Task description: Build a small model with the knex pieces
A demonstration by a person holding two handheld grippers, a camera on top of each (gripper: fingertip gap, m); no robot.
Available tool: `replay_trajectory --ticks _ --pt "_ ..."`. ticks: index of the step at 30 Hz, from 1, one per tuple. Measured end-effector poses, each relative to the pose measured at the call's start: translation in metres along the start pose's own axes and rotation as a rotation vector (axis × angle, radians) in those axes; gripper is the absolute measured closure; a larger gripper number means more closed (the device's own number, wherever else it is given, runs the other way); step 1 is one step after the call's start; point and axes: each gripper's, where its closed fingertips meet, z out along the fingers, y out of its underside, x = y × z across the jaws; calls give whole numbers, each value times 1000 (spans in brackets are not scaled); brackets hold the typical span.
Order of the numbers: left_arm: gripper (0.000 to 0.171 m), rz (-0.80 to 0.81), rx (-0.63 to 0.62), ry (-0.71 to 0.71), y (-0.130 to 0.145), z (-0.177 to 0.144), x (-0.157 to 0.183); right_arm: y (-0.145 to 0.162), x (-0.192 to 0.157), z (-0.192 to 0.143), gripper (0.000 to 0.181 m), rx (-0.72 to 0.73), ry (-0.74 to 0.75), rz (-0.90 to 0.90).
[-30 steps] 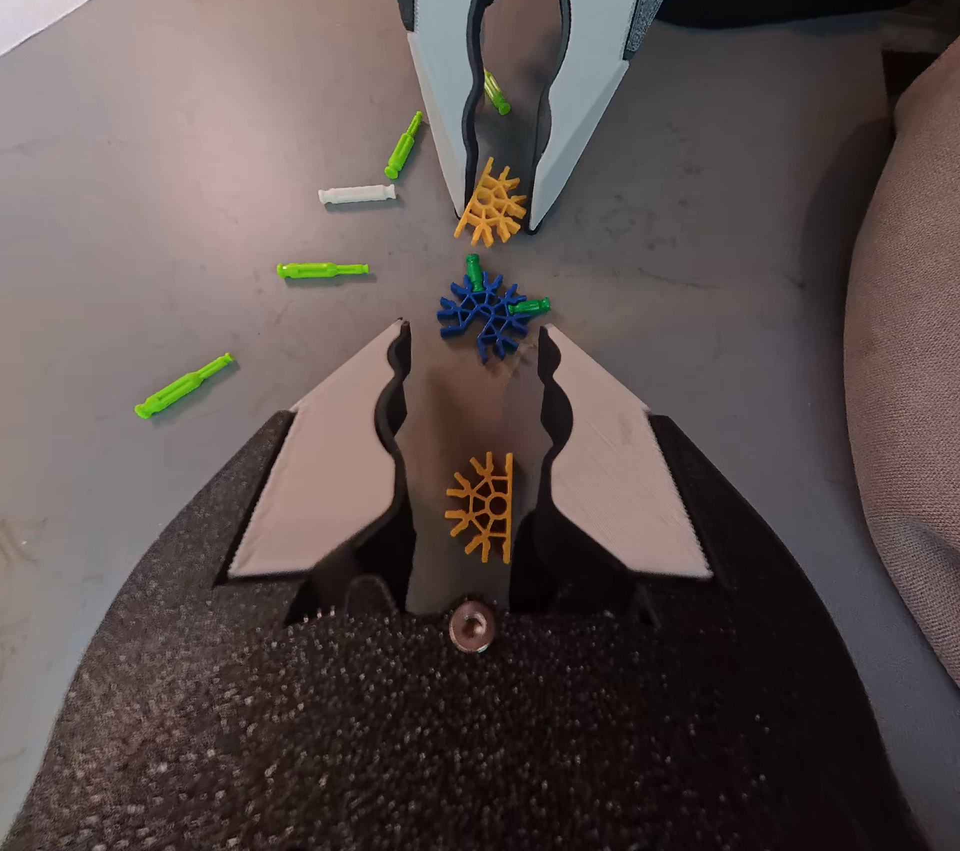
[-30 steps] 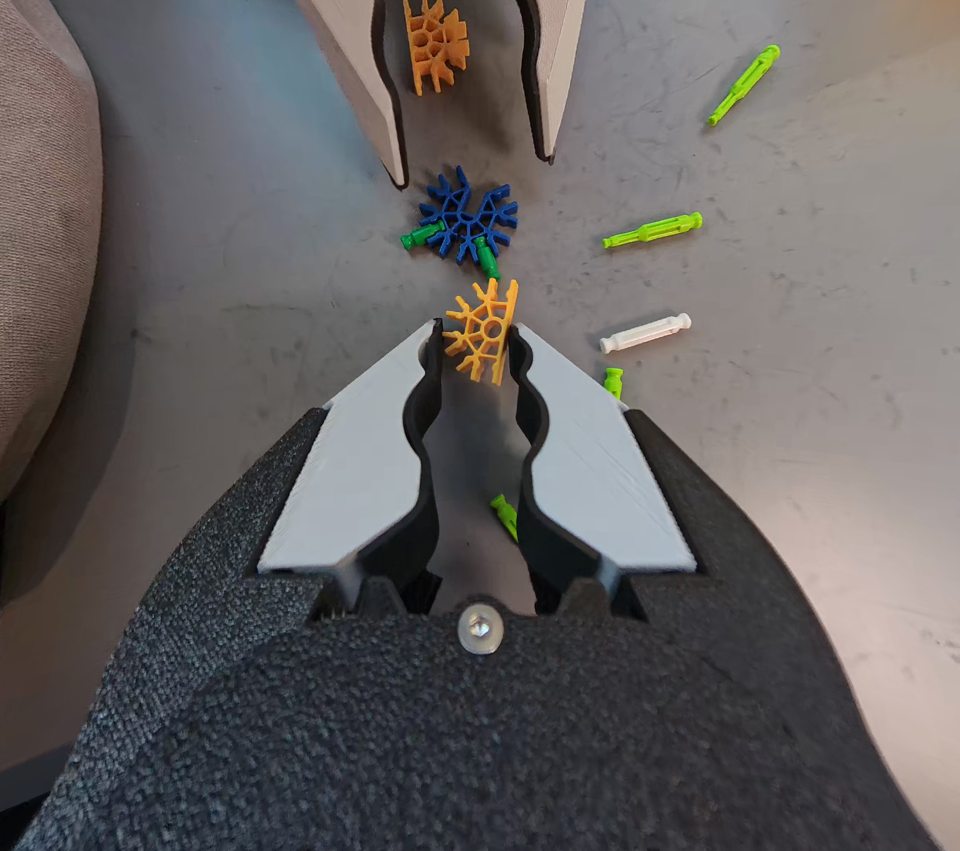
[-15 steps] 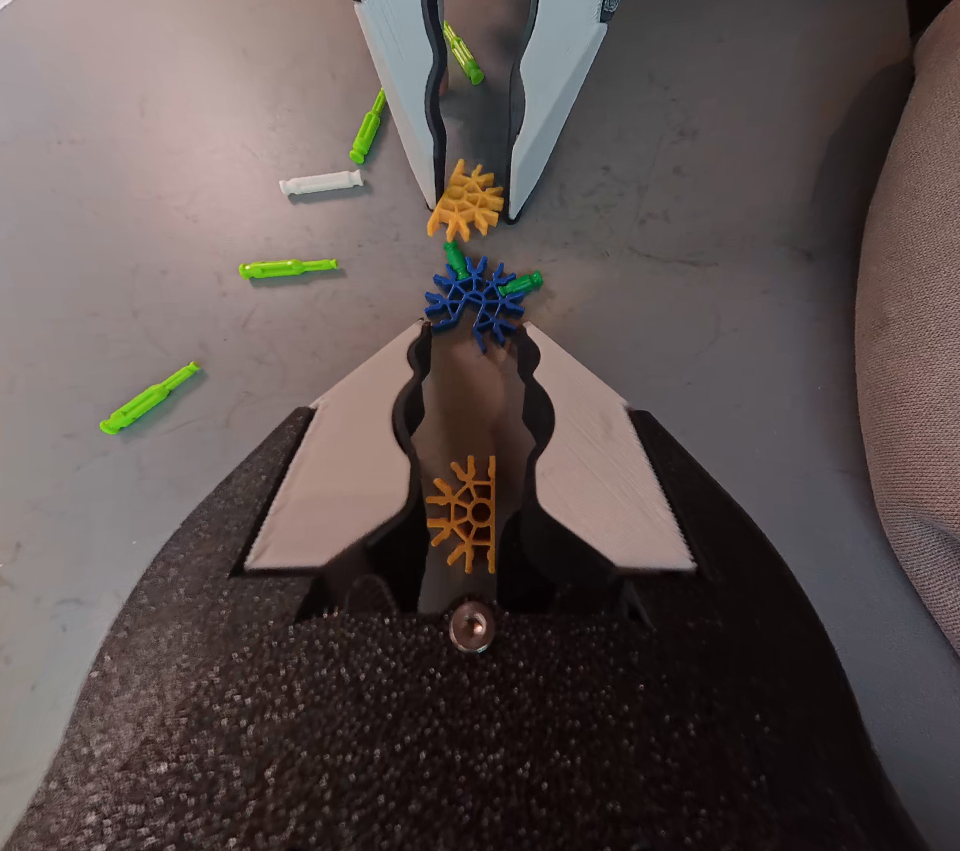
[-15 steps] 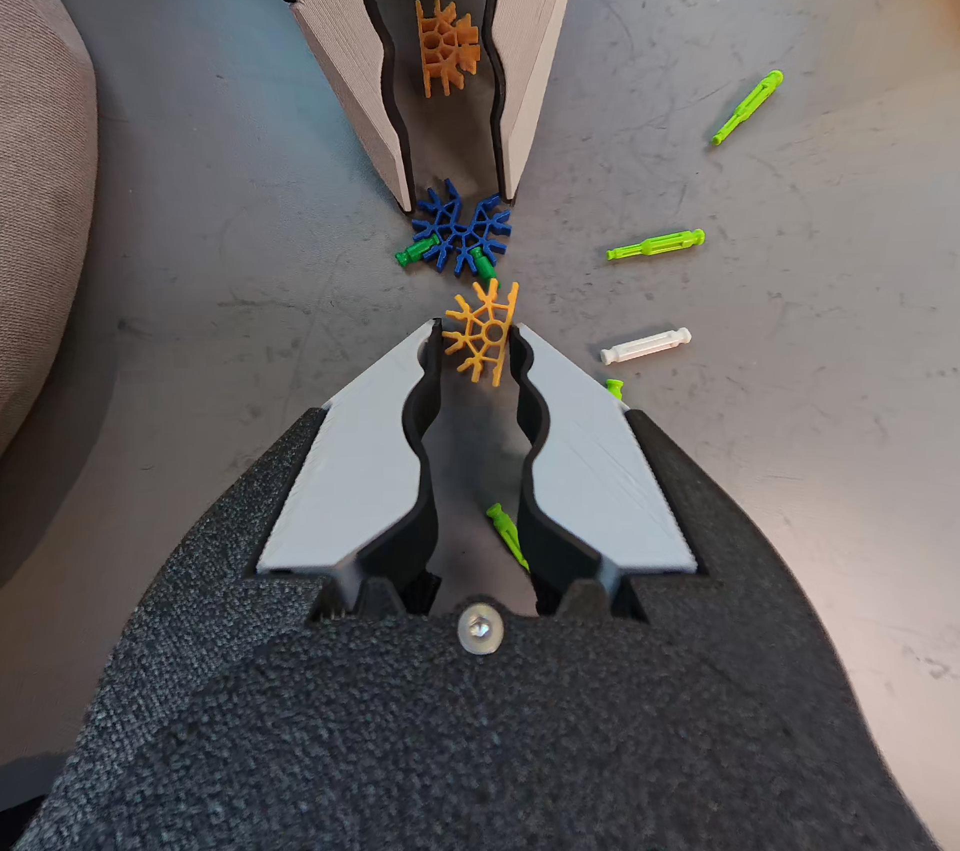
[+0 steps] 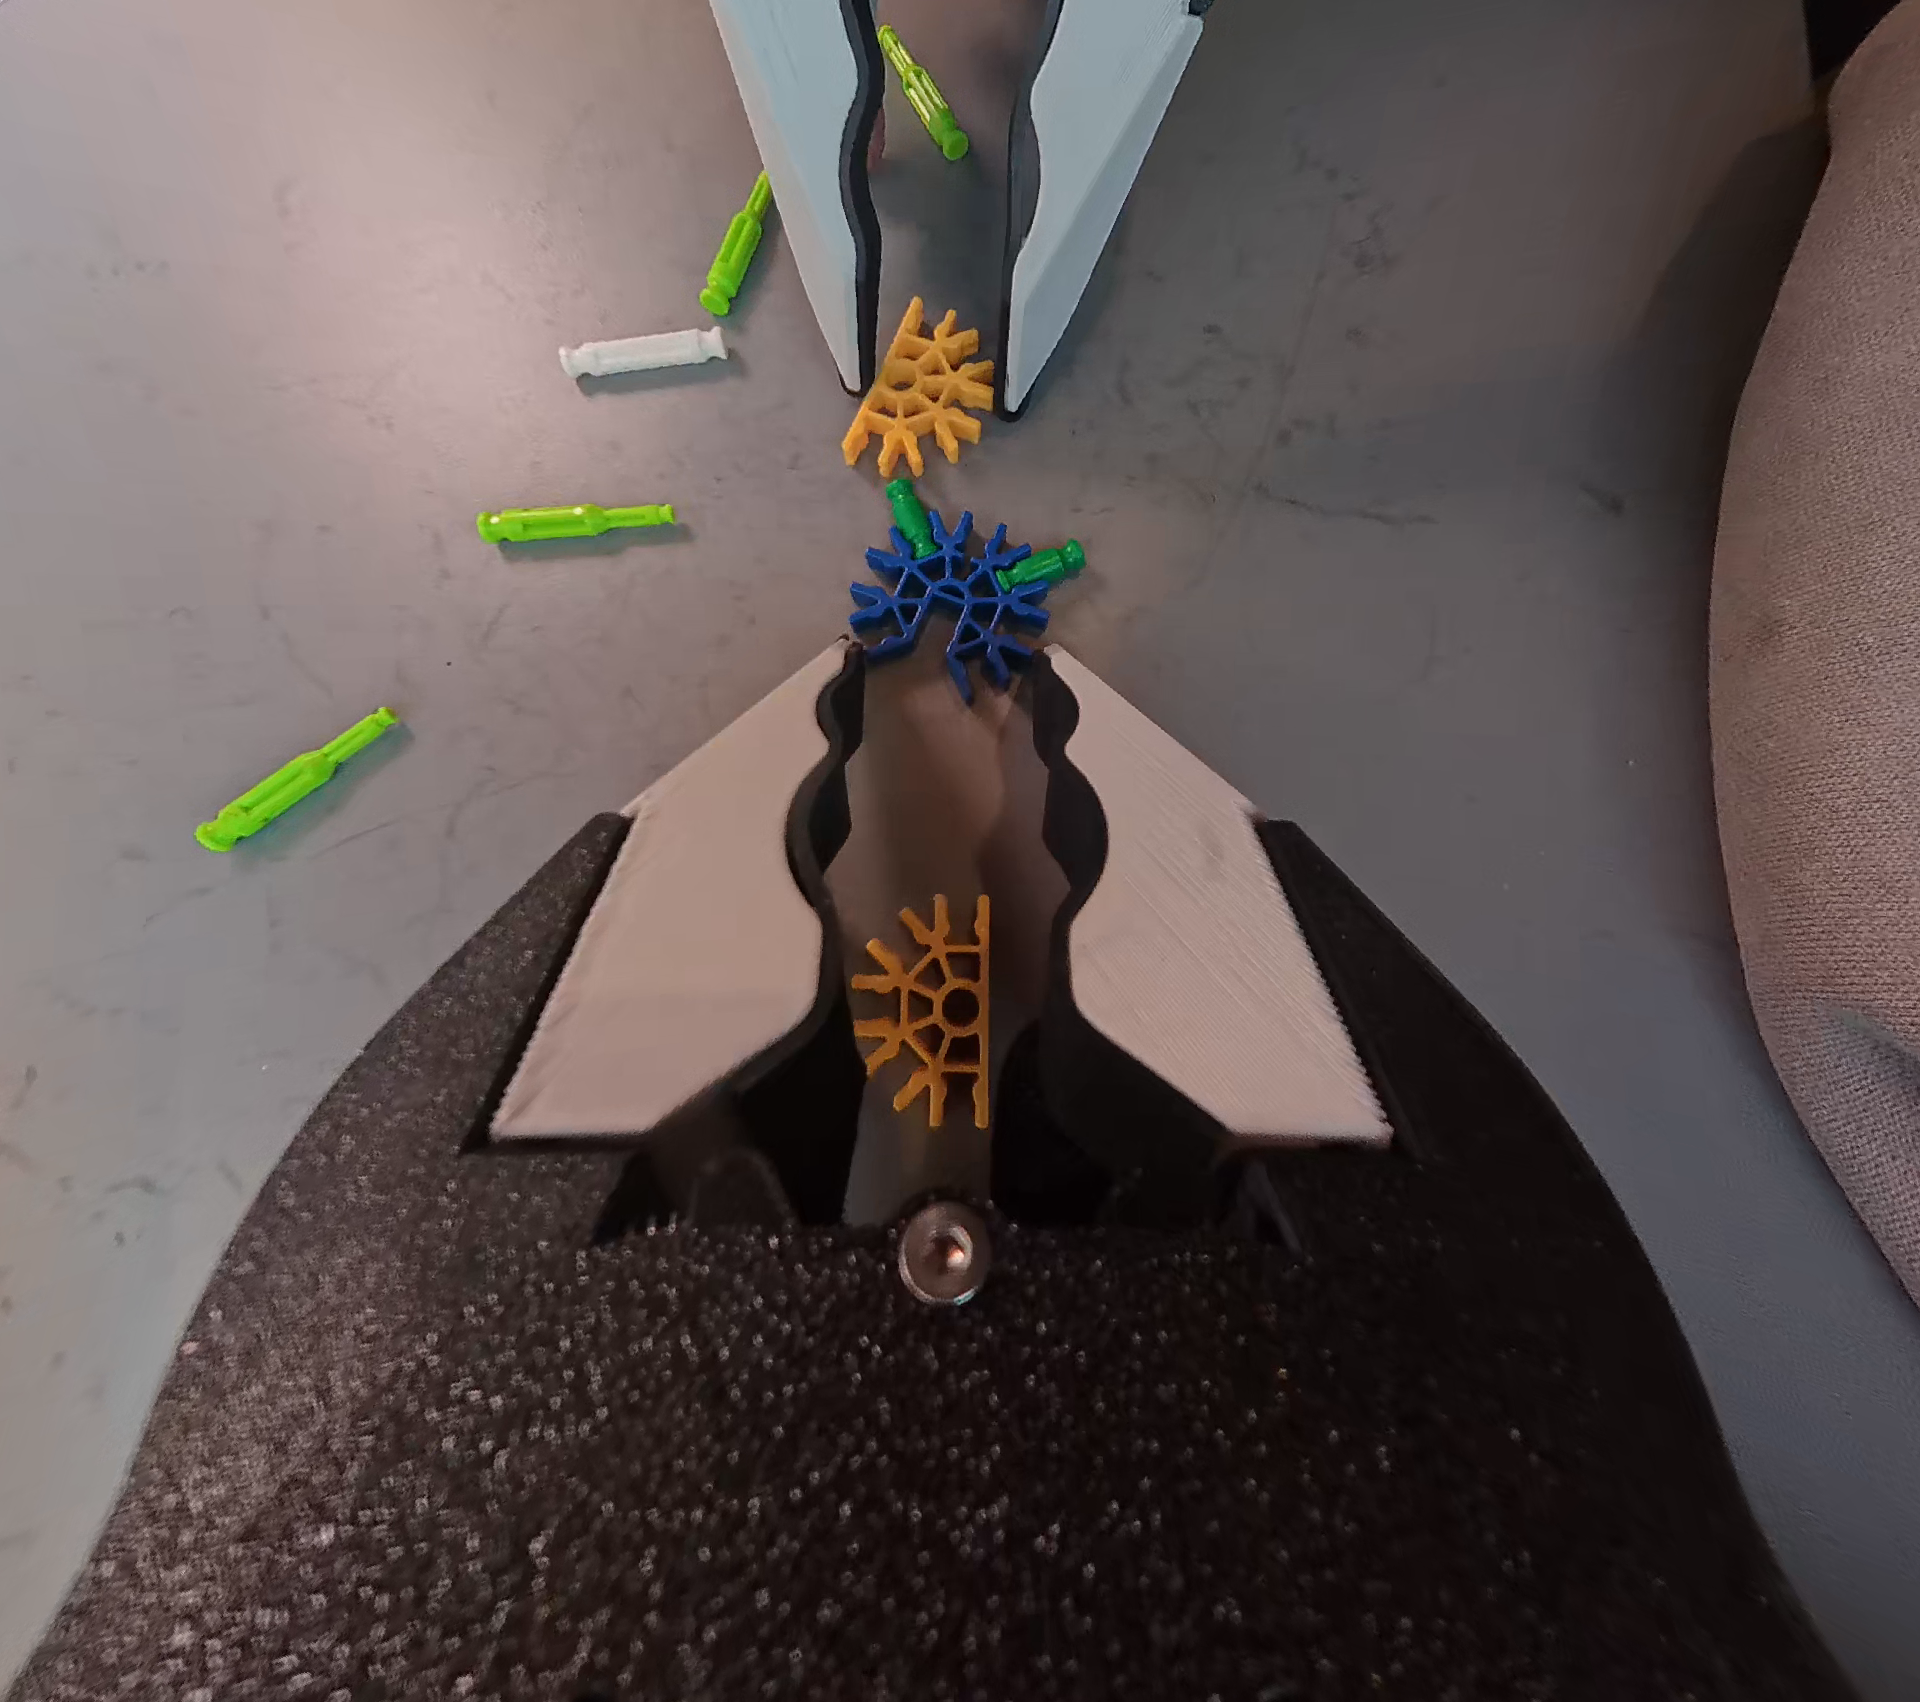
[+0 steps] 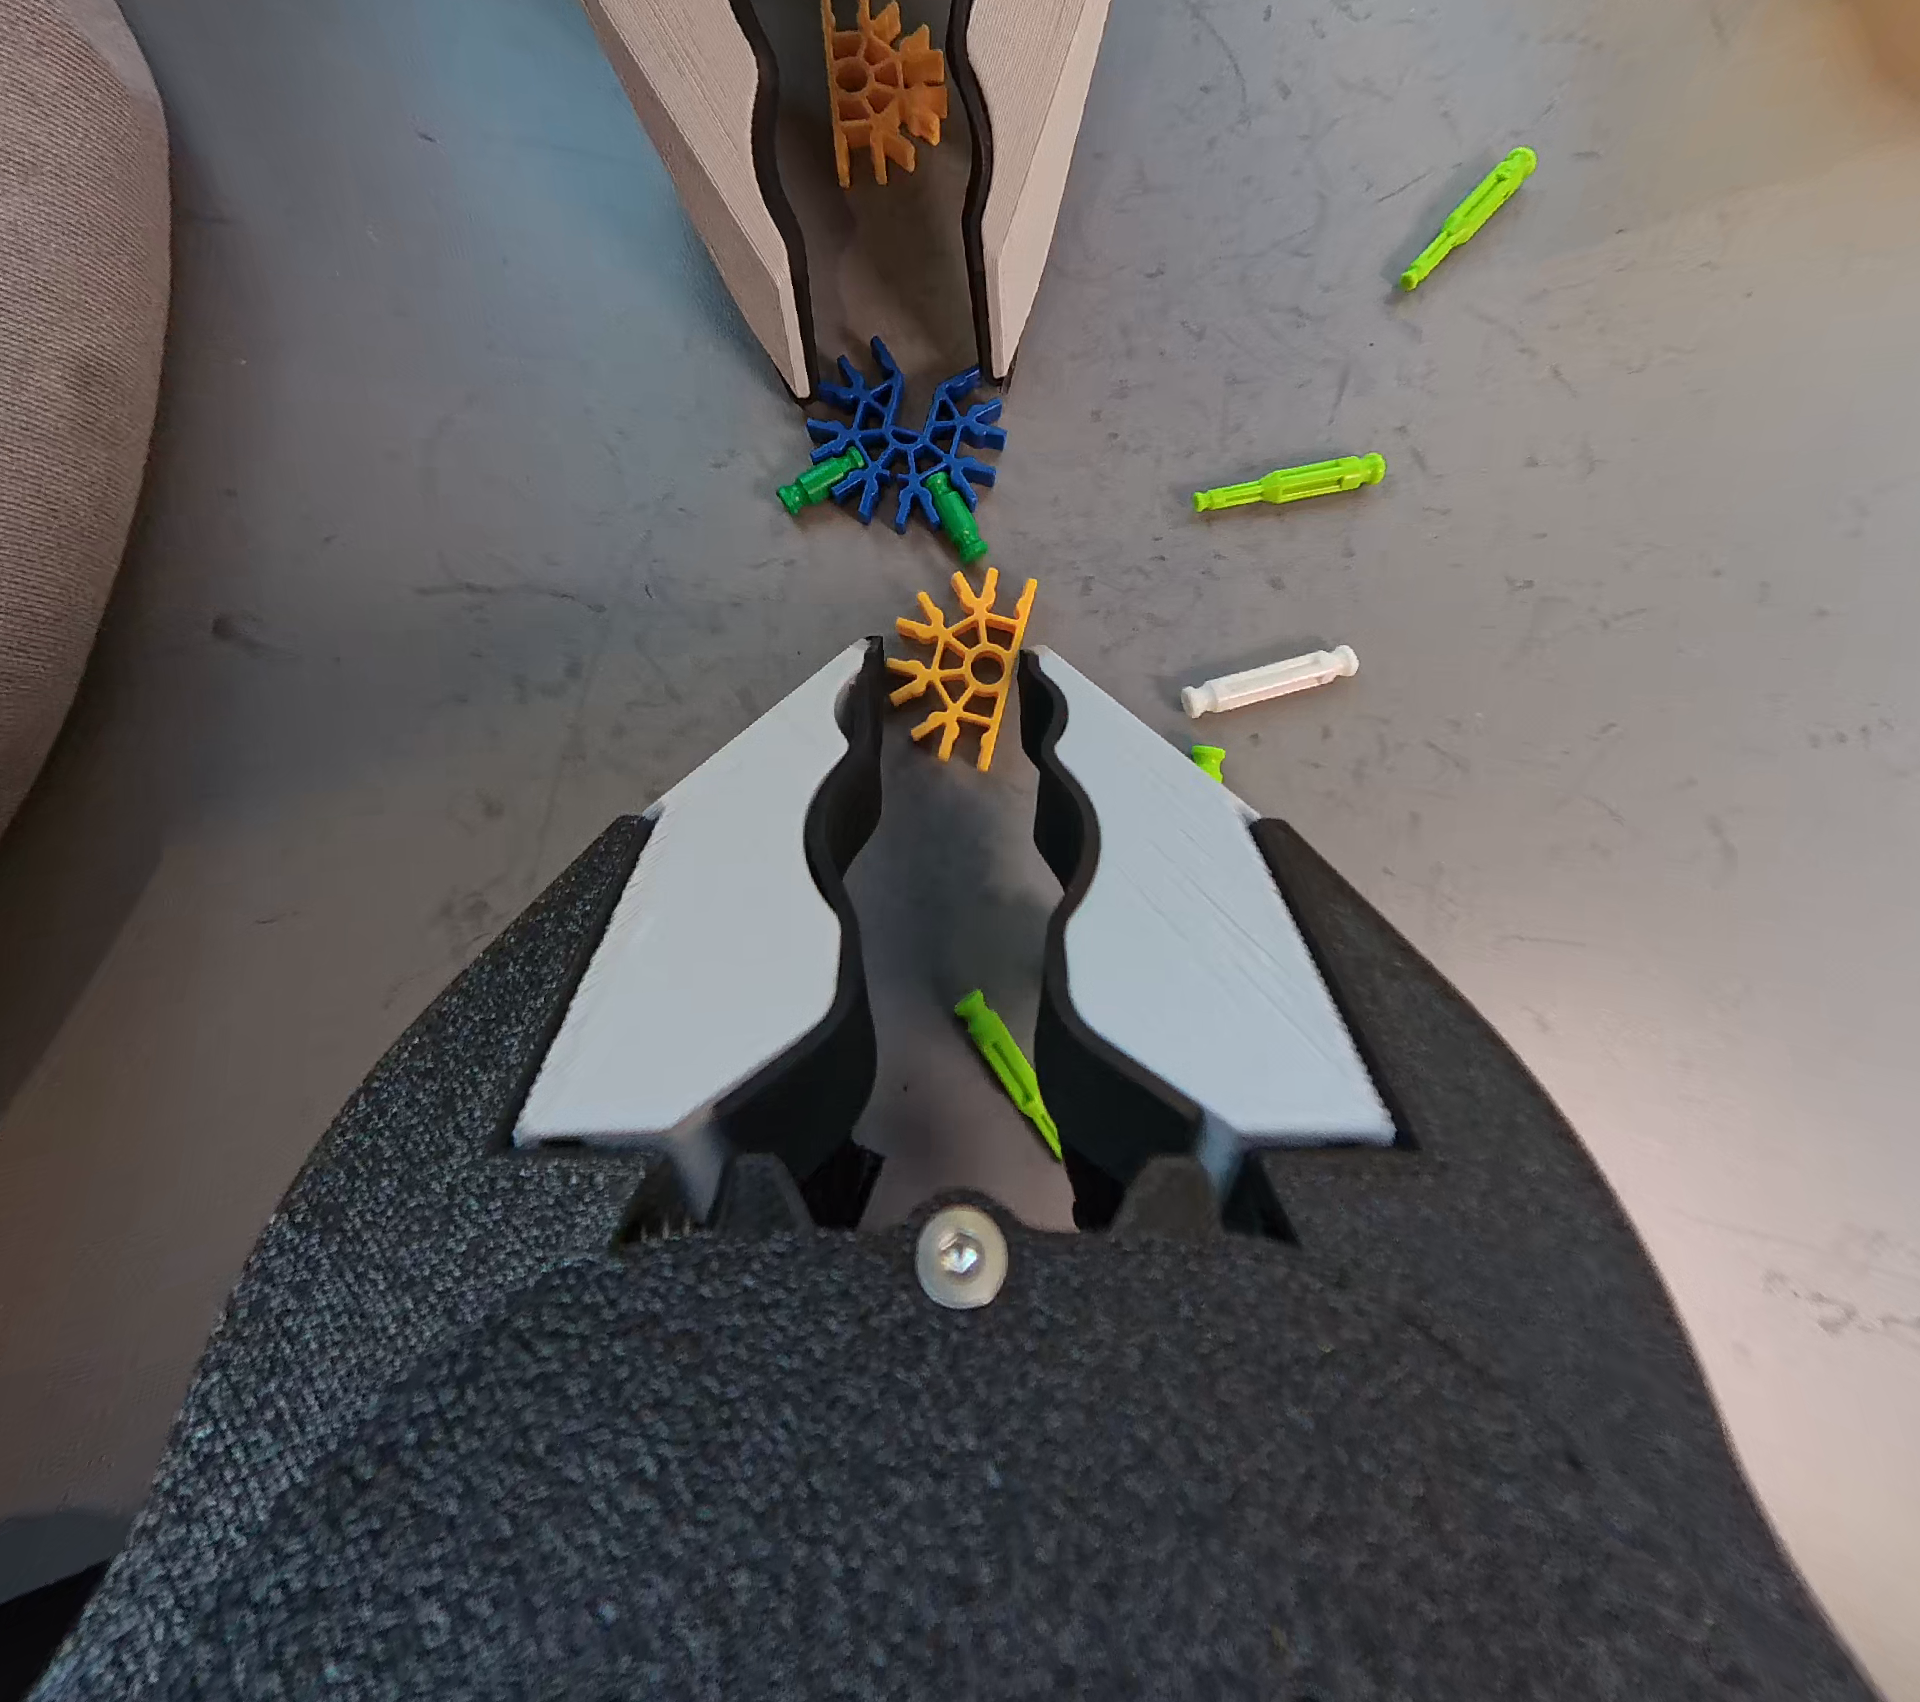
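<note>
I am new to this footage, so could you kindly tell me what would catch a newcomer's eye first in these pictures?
Two grippers face each other tip to tip on a grey table. The right gripper has its fingertips around a yellow half-round connector, apparently gripping it; the left gripper is open, its tips at a blue snowflake connector with two dark green rods plugged in. A second yellow connector lies between the left fingers, and lime rods and a white rod are scattered alongside.

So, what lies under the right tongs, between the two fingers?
Under the right tongs, one light green rod lies on the table; its near end is covered by a finger.
</note>
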Motion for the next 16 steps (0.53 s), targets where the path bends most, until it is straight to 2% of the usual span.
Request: replay_trajectory --ticks 10,16 --pt "139 70 17 111 0 0 23 -2 -16 1 158 4 -72 -44" --pt "139 76 22 97 0 -1 20 0 -25 0 158 -19 -92 -97"
